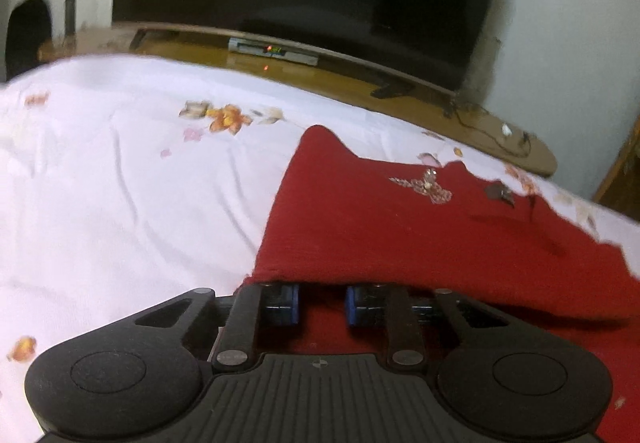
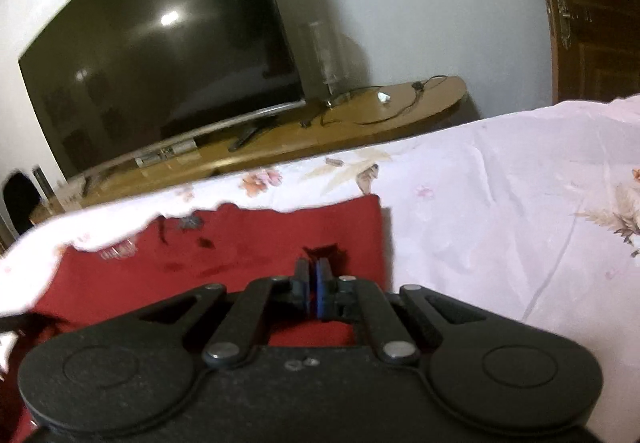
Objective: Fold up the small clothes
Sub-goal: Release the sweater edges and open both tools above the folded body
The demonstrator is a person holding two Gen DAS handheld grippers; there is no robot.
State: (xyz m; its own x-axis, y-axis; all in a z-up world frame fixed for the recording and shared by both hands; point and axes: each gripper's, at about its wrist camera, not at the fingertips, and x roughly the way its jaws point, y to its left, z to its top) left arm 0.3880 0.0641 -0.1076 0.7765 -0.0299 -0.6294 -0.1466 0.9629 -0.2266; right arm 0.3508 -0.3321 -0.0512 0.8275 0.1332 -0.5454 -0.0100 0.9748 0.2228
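On a floral-sheeted bed (image 1: 120, 183), the right hand-held gripper (image 2: 313, 285) pinches the red garment (image 1: 400, 227) while the left hand-held gripper (image 1: 322, 303) waits spread at six o'clock — best lifted level, edges matched.

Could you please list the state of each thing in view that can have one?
red garment: lying on the bedsheet, near edge folded over.
left gripper: jaws open, tips under the garment's edge.
right gripper: jaws shut on a pinch of the garment.
bedsheet: spread, lightly wrinkled.
television: screen dark.
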